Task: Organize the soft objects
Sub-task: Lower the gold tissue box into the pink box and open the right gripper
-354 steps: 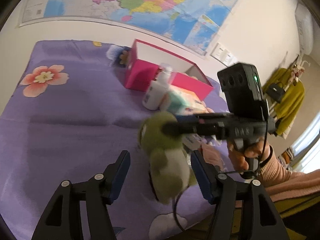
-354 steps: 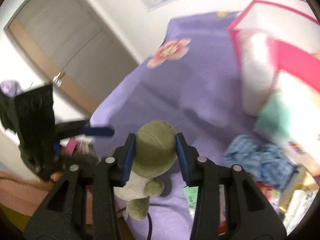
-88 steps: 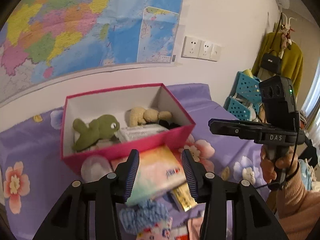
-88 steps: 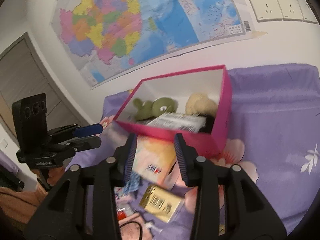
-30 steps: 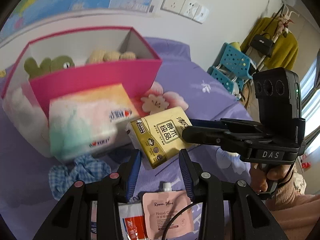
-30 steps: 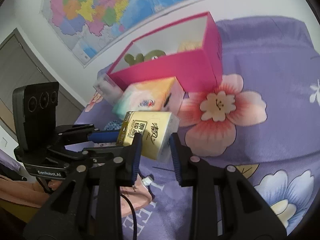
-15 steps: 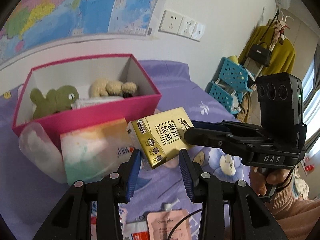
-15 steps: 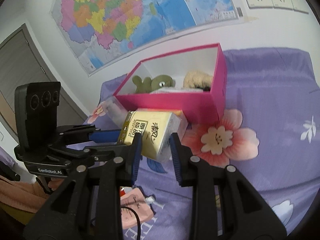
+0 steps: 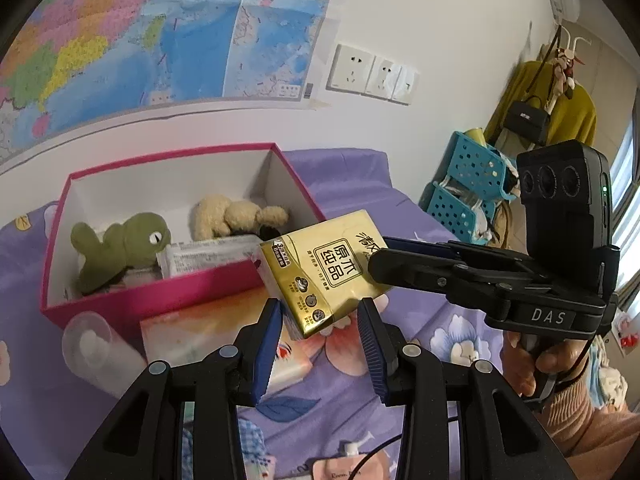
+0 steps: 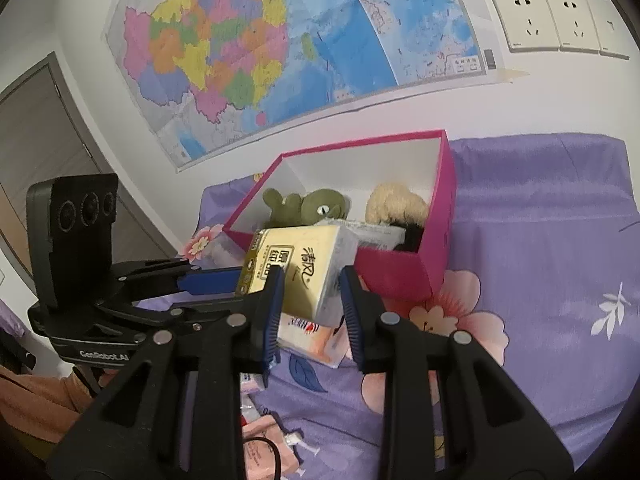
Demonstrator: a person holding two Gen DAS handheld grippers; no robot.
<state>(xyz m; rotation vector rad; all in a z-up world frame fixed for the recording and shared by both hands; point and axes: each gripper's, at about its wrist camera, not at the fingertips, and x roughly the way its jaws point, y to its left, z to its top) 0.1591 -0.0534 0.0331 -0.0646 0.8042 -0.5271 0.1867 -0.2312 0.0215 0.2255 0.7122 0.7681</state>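
Observation:
My right gripper (image 10: 310, 304) is shut on a gold tissue pack (image 10: 296, 268) and holds it in the air just before the pink box (image 10: 400, 276). The pack also shows in the left wrist view (image 9: 324, 272), with the right gripper (image 9: 376, 264) clamped on its right end. My left gripper (image 9: 318, 344) hangs just below the pack, jaws apart and not touching it. The pink box (image 9: 180, 296) holds a green plush turtle (image 9: 120, 248), a beige plush toy (image 9: 236, 216) and a white packet (image 9: 208, 258).
An orange-and-white tissue pack (image 9: 224, 336) and a clear bottle (image 9: 100, 352) lie on the purple floral bedspread (image 10: 540, 280) in front of the box. Pink pouches (image 10: 268, 440) and blue checked cloth (image 9: 252, 444) lie nearer. Blue baskets (image 9: 468, 184) stand at the right.
Both grippers have risen and moved towards the pink box, carrying the gold tissue pack up to its front right corner. The right grip stays shut on it.

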